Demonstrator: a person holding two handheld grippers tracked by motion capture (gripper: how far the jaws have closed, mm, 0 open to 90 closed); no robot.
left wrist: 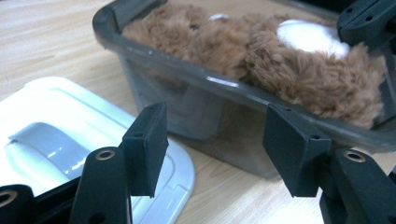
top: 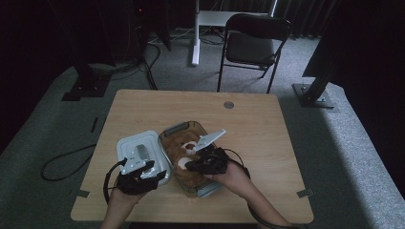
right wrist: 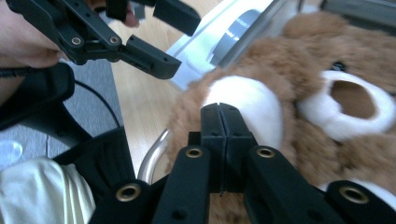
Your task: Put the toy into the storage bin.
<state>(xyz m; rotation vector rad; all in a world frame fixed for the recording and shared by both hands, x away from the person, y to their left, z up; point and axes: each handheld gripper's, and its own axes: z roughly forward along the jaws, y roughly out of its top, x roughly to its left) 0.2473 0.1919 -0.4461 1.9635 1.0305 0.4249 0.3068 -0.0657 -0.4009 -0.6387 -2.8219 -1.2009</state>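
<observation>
In the clear plastic box point(top: 184, 157) near the front of the tabletop point(top: 258, 124) lies a brown plush bear point(top: 184, 145), packed in so its fur bulges above the rim. The white lid point(top: 138, 152) rests flat on the tabletop just left of the box, touching or nearly touching its side.

The right gripper point(right wrist: 219, 116) sits over the bear with its 2 jaws pressed flat together, nothing caught between them; the tips touch or almost touch a white paw patch point(right wrist: 247, 105). The left gripper point(left wrist: 212, 140) hangs partly spread over the lid's near edge, empty, aimed at the box wall.

The bear looks light, soft and easily squashed, with no fragile parts; a pinch on loose fur would likely slip or only tug pile, so a limb or an ear, taken deep between the pads, seems the surer hold. The box looks rigid but smooth and light, so it may slide unless steadied by its wall.

The right gripper view brings out the bear's white muzzle point(right wrist: 348, 107) and dark eye, blurred from above. The left gripper view shows the box wall's transparency and the lid's raised grey handle point(left wrist: 46, 149). The high view alone lays out how box, lid and both hands sit together.
</observation>
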